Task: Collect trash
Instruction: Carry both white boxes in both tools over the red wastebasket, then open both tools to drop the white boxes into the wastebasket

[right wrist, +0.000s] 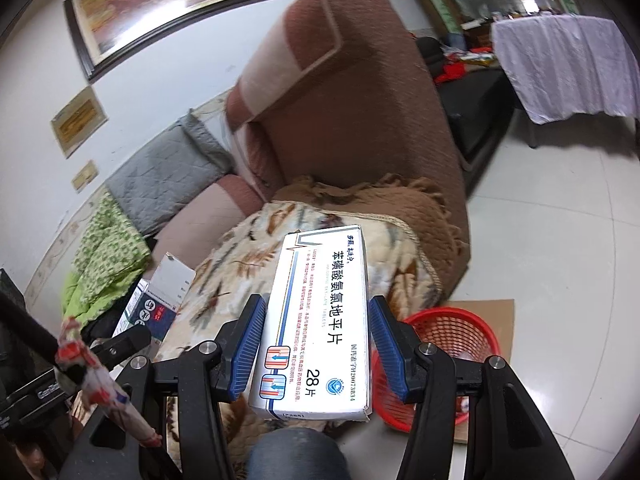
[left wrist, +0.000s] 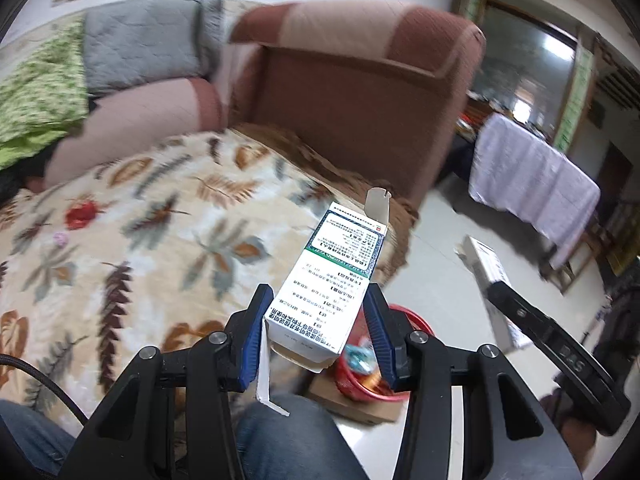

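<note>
The left gripper [left wrist: 318, 330] squeezed a green and white box [left wrist: 328, 276] with its end flaps open. The right gripper [right wrist: 318, 344] squeezed a white pill box [right wrist: 320, 320]. Both boxes were up in the air, above the leafy blanket [left wrist: 132, 240] on the brown sofa [right wrist: 348, 112]. A red basket [right wrist: 452, 344] sat on cardboard [right wrist: 490, 308] on the floor, just beside the sofa.

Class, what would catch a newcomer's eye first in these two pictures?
Each gripper clamps a medicine box: the left gripper holds an open-ended box, the right gripper a white tablet box. Below sits a red basket on the floor, beside a sofa draped in a leaf-patterned blanket.
</note>
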`<state>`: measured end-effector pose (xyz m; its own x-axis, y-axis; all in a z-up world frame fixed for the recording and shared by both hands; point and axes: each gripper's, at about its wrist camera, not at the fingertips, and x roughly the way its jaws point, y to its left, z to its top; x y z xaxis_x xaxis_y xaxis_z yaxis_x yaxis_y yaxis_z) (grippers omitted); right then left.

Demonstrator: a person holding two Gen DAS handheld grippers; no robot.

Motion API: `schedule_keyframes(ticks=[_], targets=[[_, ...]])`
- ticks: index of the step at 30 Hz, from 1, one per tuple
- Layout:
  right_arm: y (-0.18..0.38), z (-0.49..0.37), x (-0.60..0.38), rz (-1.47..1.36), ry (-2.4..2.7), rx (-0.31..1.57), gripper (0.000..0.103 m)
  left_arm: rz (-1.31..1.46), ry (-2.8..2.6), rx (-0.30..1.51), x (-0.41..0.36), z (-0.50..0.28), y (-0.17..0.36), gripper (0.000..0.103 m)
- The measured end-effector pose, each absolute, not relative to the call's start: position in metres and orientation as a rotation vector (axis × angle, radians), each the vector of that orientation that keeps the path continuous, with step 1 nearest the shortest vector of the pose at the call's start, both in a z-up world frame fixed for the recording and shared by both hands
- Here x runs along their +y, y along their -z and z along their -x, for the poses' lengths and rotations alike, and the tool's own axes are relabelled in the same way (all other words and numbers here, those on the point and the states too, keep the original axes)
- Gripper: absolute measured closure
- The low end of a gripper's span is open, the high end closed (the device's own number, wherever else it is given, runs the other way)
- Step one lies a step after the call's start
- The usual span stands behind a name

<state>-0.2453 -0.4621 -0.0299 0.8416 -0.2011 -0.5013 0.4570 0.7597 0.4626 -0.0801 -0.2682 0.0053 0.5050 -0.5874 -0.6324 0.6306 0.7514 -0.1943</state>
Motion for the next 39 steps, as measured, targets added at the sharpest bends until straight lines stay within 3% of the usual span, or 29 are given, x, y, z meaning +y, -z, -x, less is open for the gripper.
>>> schedule_keyframes(ticks=[11, 28, 34, 36, 39], targets=[[0.087, 0.255, -0.517, -0.795, 0.472, 0.493, 0.045, -0.167, 0.909, 0.961, -0.347, 0.076, 0.055, 0.058], [0.155, 0.236, -0.551, -0.893, 0.532, 0.581, 0.045, -0.229, 0.886, 1.108, -0.404, 0.058, 0.13, 0.057], [0.155, 0.236, -0.551, -0.896, 0.547, 0.572, 0.037, -0.232, 0.858, 1.095, -0.402, 0.052, 0.138, 0.056], [0.151, 0.238, -0.55, -0.893, 0.553, 0.561, 0.033, -0.217, 0.87, 1.099, -0.4, 0.049, 0.136, 0.047], [0.144, 0.24, -0.547, -0.881, 0.55, 0.549, 0.028, -0.205, 0.887, 1.091, -0.397, 0.049, 0.13, 0.045]])
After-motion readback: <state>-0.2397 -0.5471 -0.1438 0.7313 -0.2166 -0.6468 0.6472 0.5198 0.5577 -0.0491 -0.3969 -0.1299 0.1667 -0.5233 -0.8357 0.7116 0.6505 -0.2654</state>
